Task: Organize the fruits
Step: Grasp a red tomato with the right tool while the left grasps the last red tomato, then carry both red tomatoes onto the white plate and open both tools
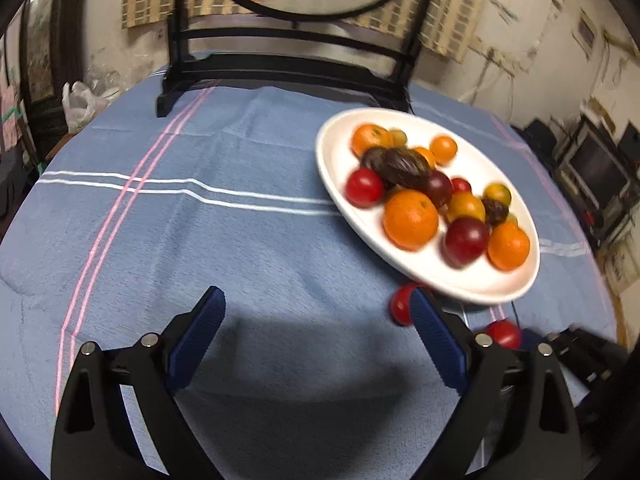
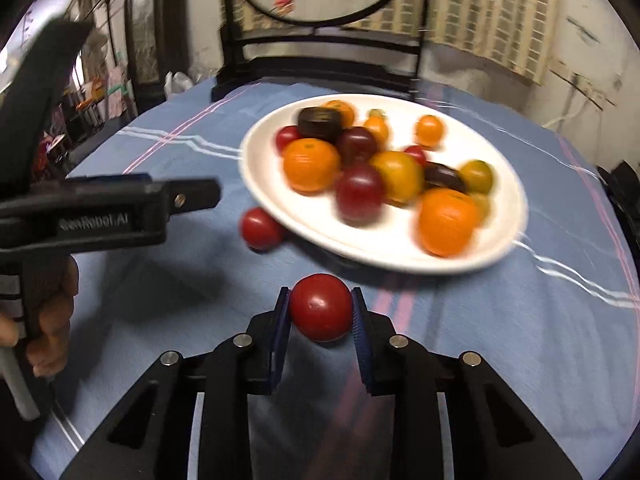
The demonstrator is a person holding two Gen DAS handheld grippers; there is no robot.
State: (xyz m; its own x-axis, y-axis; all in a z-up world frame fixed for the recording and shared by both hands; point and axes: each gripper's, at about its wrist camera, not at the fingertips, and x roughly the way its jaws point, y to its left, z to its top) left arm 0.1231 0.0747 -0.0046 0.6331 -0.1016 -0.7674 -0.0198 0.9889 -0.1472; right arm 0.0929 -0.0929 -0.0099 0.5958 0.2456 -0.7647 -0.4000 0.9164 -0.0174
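Note:
A white oval plate (image 1: 492, 286) (image 2: 372, 254) holds several oranges, red and dark plums and small tomatoes. A loose red tomato (image 2: 260, 227) lies on the cloth by the plate's near left edge; it also shows in the left wrist view (image 1: 402, 304) behind the right finger. My right gripper (image 2: 320, 310) is shut on a second red tomato (image 2: 320, 306), just in front of the plate; that tomato shows in the left wrist view (image 1: 505, 333). My left gripper (image 1: 316, 312) is open and empty over bare cloth, left of the plate. It appears side-on in the right wrist view (image 2: 192, 196).
A round table carries a blue cloth (image 1: 200, 240) with white and pink stripes. A black wooden stand (image 1: 280, 68) with a round painted screen stands at the table's far edge. A white plastic bag (image 1: 80, 104) sits beyond the left edge. Shelves and dark equipment (image 1: 596, 168) are at the right.

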